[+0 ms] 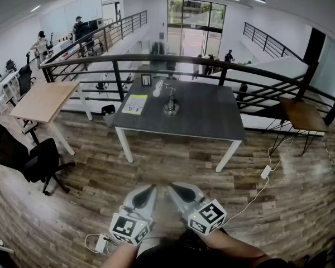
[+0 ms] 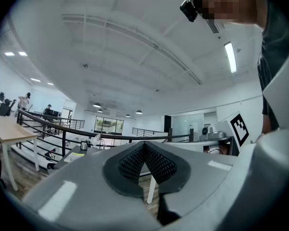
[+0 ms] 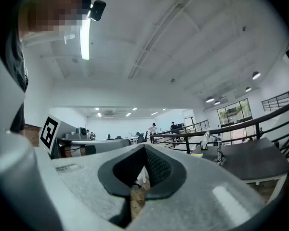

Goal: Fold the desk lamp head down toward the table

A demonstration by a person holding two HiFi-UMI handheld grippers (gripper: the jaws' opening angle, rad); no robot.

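Observation:
The desk lamp (image 1: 170, 100) stands upright near the middle of the dark grey table (image 1: 206, 116), its white head (image 1: 158, 89) raised to the left. Both grippers are far from it, close to my body at the bottom of the head view. My left gripper (image 1: 152, 189) and right gripper (image 1: 172, 188) point level toward the table, each shut with nothing between the pads. In the left gripper view the gripper (image 2: 144, 145) sees the lamp (image 2: 97, 137) small and distant. From the right gripper (image 3: 145, 150), the lamp (image 3: 216, 154) shows on the table (image 3: 253, 163) at right.
A yellow sheet (image 1: 135, 104) and a small frame (image 1: 146, 80) lie on the table's left part. A black railing (image 1: 212, 63) runs behind it. A wooden desk (image 1: 42, 100) and black chair (image 1: 28, 158) stand left, a small table (image 1: 304, 115) right. A cable with adapter (image 1: 265, 172) crosses the floor.

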